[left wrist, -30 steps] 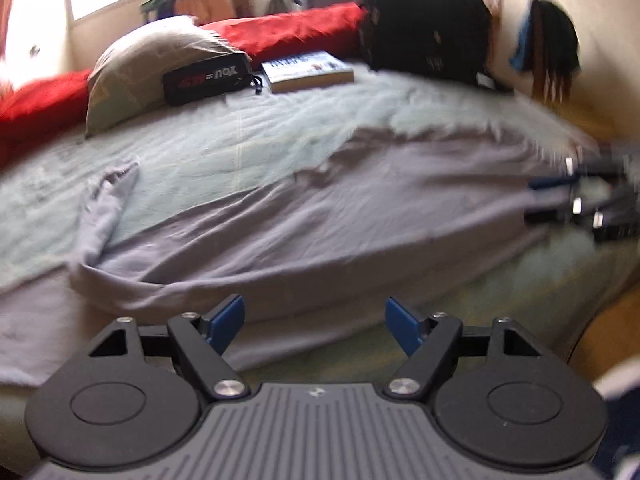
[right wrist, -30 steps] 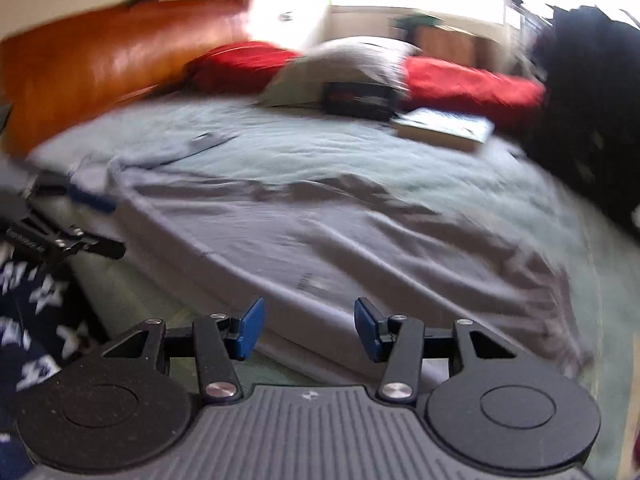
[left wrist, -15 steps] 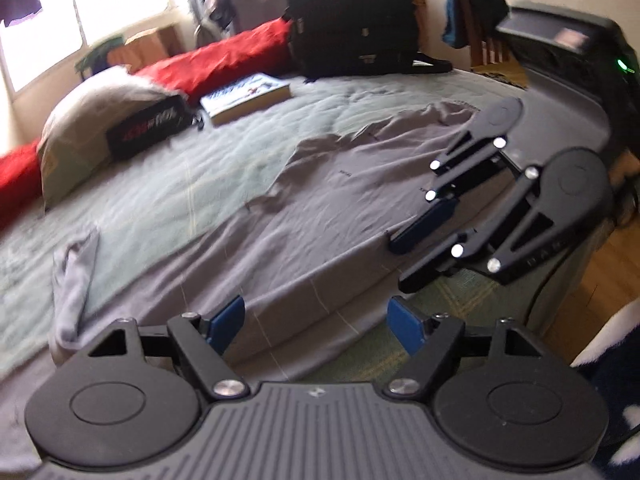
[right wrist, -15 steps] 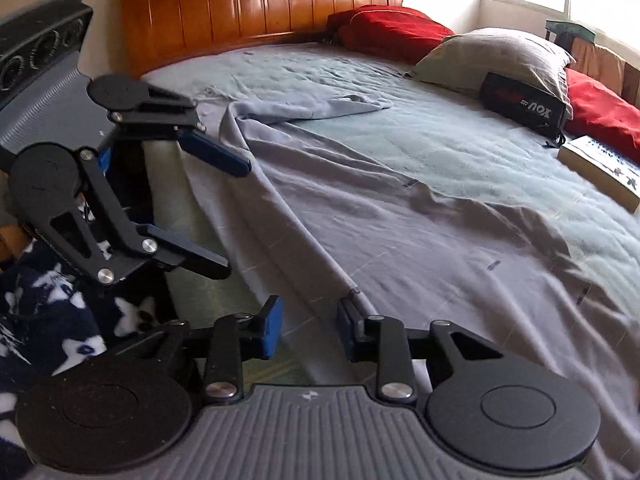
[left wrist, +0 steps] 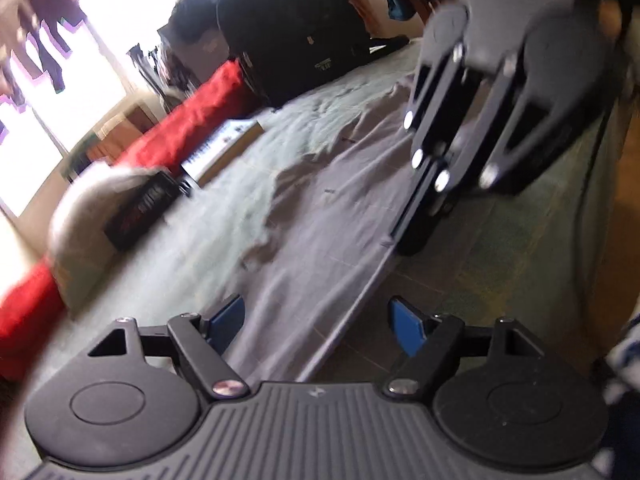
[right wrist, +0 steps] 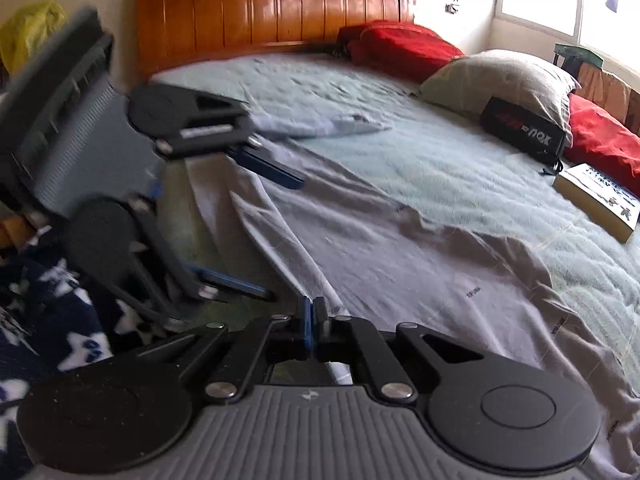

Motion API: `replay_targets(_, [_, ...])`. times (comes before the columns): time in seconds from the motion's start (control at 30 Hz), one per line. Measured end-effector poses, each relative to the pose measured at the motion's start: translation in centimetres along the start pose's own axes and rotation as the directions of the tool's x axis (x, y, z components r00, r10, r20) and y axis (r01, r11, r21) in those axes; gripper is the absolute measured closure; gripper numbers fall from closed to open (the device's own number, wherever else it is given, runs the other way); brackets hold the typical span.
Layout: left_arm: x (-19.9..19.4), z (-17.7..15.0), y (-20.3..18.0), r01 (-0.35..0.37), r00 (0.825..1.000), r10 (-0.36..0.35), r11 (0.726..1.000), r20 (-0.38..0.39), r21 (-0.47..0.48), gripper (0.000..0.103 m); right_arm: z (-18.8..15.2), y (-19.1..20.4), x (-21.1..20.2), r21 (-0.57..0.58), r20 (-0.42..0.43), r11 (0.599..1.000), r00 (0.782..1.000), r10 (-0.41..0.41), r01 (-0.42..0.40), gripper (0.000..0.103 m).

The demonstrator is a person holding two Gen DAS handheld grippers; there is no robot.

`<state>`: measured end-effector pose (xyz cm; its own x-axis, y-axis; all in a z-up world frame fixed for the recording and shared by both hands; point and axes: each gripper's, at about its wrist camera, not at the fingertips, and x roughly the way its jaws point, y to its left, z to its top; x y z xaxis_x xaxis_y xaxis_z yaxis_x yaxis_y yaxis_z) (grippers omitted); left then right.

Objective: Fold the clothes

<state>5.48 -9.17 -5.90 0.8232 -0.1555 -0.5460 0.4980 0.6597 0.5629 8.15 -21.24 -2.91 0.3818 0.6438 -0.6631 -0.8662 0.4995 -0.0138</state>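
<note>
A long grey garment (right wrist: 440, 280) lies spread across the bed, its near hem running along the mattress edge. My right gripper (right wrist: 314, 320) is shut on that hem, and a strip of cloth shows below the pinched pads. In the left wrist view the right gripper (left wrist: 416, 224) comes down from the upper right onto the garment (left wrist: 320, 208). My left gripper (left wrist: 320, 316) is open, tilted, with the hem lying between its blue pads but not pinched. From the right wrist view the left gripper (right wrist: 286, 238) stands open over the hem further left.
The light green sheet (right wrist: 440, 152) covers the bed below a wooden headboard (right wrist: 272, 12). A grey pillow (right wrist: 504, 76), red cushions (right wrist: 400, 48), a black pouch (right wrist: 524, 130) and a book (right wrist: 600, 204) lie at the far side. A black backpack (left wrist: 296, 28) stands at the bed's end.
My right gripper's jaws have gone from apart to shut on the garment's near hem. My left gripper has rolled and moved in over the hem, still open.
</note>
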Motion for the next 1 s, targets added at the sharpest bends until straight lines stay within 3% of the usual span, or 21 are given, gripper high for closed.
replay_targets(0.07, [0.6, 0.1, -0.8, -0.086, 0.996, 0.086, 0.995, 0.009, 0.056, 0.025, -0.1, 0.3, -0.4, -0.001, 0.0, 1.0, 1.0, 0.008, -0.008, 0.101])
replay_targets(0.13, [1.0, 0.1, -1.6, -0.126, 0.992, 0.125, 0.987, 0.018, 0.096, 0.025, -0.2, 0.8, -0.6, -0.01, -0.004, 1.0, 1.0, 0.001, -0.001, 0.1])
replay_targets(0.3, [0.7, 0.0, -1.9, -0.122, 0.992, 0.12, 0.99, 0.035, 0.065, 0.029, -1.2, 3.1, -0.3, -0.126, -0.002, 0.986, 0.994, -0.11, 0.109, 0.088])
replay_targets(0.37, [0.5, 0.0, -1.9, -0.128, 0.991, 0.126, 0.99, 0.038, 0.06, 0.031, -1.6, 4.1, 0.2, -0.197, -0.002, 0.968, 0.987, -0.162, 0.158, 0.087])
replay_targets(0.53, [0.1, -0.1, -2.2, -0.132, 0.991, 0.129, 0.988, 0.04, 0.074, 0.053, -3.0, 5.6, 1.9, -0.356, -0.004, 0.88, 0.941, -0.338, 0.315, 0.087])
replay_targets(0.57, [0.0, -0.1, -2.2, -0.126, 0.992, 0.123, 0.989, 0.04, 0.079, 0.058, -3.3, 5.5, 1.9, -0.36, -0.005, 0.872, 0.934, -0.357, 0.331, 0.087])
replay_targets(0.6, [-0.1, -0.1, -2.4, -0.114, 0.993, 0.111, 0.99, 0.038, 0.086, 0.069, -3.5, 5.3, 1.7, -0.352, -0.005, 0.872, 0.93, -0.366, 0.341, 0.088])
replay_targets(0.63, [-0.2, -0.2, -2.5, -0.097, 0.995, 0.094, 0.991, 0.036, 0.094, 0.078, -3.8, 5.1, 1.5, -0.34, -0.007, 0.873, 0.928, -0.373, 0.349, 0.097])
replay_targets(0.7, [-0.3, -0.2, -2.7, -0.063, 0.998, 0.06, 0.992, 0.032, 0.111, 0.094, -4.1, 4.5, 1.0, -0.3, -0.017, 0.888, 0.928, -0.371, 0.349, 0.1])
replay_targets(0.83, [-0.6, 0.0, -3.4, -0.014, 0.999, 0.009, 0.99, 0.033, 0.143, 0.101, -4.7, 3.7, -0.3, -0.234, -0.028, 0.911, 0.934, -0.355, 0.34, 0.101])
replay_targets(1.0, [-1.0, 0.0, -4.1, 0.03, 0.999, -0.035, 0.987, 0.033, 0.161, 0.101, -5.5, 2.8, -1.5, -0.147, -0.047, 0.937, 0.944, -0.327, 0.317, 0.1])
